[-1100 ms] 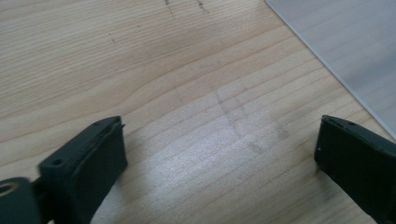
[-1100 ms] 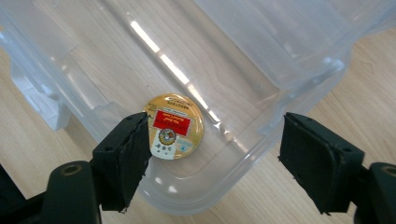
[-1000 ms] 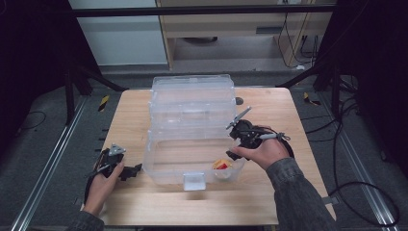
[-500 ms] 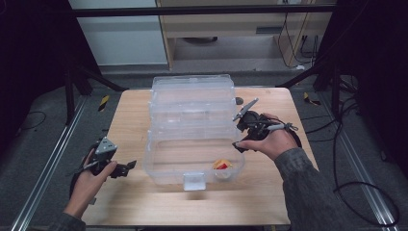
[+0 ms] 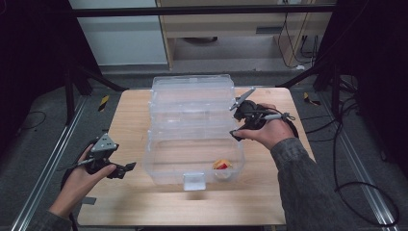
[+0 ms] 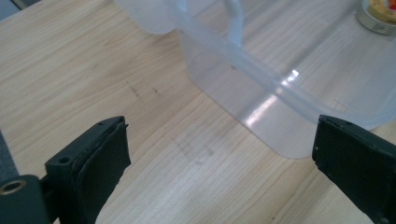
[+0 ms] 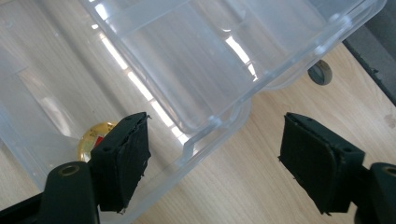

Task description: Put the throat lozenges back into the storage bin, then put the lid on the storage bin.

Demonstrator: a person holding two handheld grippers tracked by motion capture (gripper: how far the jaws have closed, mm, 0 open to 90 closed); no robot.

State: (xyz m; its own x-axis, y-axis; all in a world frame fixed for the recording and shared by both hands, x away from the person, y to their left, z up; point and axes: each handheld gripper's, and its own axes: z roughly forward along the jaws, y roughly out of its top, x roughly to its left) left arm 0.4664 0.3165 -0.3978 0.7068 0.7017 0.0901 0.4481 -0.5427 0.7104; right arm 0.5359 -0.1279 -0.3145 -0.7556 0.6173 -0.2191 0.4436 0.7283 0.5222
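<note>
A clear plastic box (image 5: 159,161) stands in the middle of the wooden table (image 5: 130,110), its lid (image 5: 192,96) folded open toward the back. A small round yellow-and-red thing (image 5: 221,165) lies in the box's front right corner. It also appears in the right gripper view (image 7: 95,137) and the left gripper view (image 6: 379,14). My right gripper (image 5: 239,115) hovers at the box's right side. Its jaws have just been closing a little but stand open (image 7: 215,158), pressing on nothing, with the box rim (image 7: 219,123) beyond them. My left gripper (image 5: 122,169) is open (image 6: 219,158) left of the box, above bare wood.
The box's front latch (image 5: 194,180) points at the near table edge. Black frame legs (image 5: 72,91) flank the table, and cables (image 5: 346,144) trail on the floor at the right. A round grey fitting (image 7: 320,72) sits in the tabletop near the lid's corner.
My left hand has lifted its gripper off the table and drawn it slightly left. My right hand has risen from the box's front right corner and moved back along its right side.
</note>
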